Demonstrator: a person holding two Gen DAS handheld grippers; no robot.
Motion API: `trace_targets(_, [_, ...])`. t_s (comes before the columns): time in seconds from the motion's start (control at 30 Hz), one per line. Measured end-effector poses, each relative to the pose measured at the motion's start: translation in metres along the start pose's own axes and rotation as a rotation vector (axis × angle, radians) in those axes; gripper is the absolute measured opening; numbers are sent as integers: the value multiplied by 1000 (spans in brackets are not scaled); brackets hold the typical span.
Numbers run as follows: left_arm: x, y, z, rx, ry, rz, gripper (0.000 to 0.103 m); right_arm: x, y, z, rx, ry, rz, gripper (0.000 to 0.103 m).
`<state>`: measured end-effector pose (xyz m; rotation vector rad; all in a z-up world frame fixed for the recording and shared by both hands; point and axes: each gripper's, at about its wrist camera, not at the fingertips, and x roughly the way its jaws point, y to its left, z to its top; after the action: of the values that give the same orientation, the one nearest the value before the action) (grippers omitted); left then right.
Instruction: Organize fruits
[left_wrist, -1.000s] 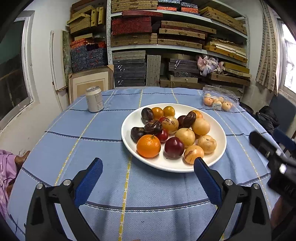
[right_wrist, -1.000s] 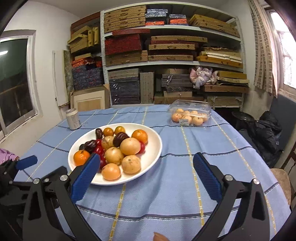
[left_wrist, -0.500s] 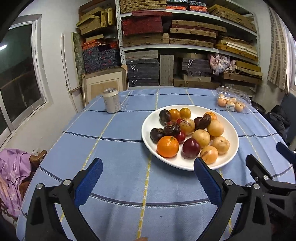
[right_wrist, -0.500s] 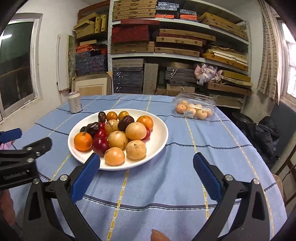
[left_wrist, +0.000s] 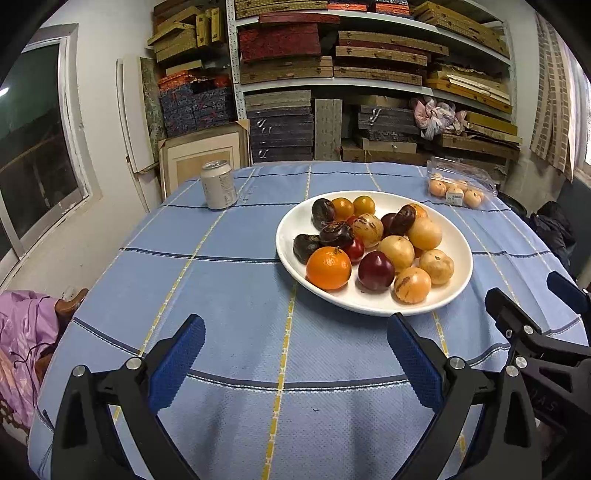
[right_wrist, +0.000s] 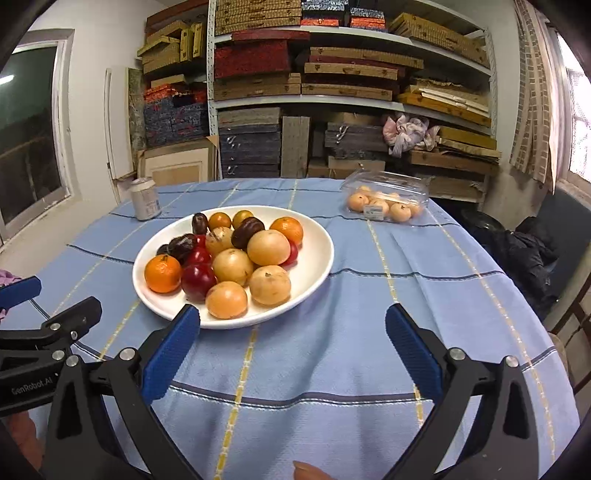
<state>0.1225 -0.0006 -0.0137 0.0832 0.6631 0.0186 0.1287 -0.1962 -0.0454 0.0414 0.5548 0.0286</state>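
A white plate on the blue tablecloth holds several mixed fruits: an orange, a dark red plum, tan round fruits and dark wrinkled ones. The plate also shows in the right wrist view, with the orange at its left. My left gripper is open and empty above the cloth, in front and left of the plate. My right gripper is open and empty just in front of the plate. Each gripper shows at the edge of the other's view.
A drink can stands at the table's far left. A clear plastic box of small orange fruits lies at the far right. Shelves of stacked boxes fill the wall behind. A dark bag on a chair is to the right.
Both grippers have drawn back and shifted; the left one moved left, so the plate now sits further right in its view. The right gripper moved closer alongside. Nothing was grasped.
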Motion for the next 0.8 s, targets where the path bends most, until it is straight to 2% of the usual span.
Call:
trace_targets(0.1, [1,0,0,-5,2,-15,99,1,-1,0,8,19,4,99])
trace_targets(0.3, [-3,0,1,-10,-17,-24,99,-6,0,0,3,-7,-5,99])
trace_targets(0.8, [-2,2,1,-14,-18,-15,99,-7,4,-2,-15,-11,-24,99])
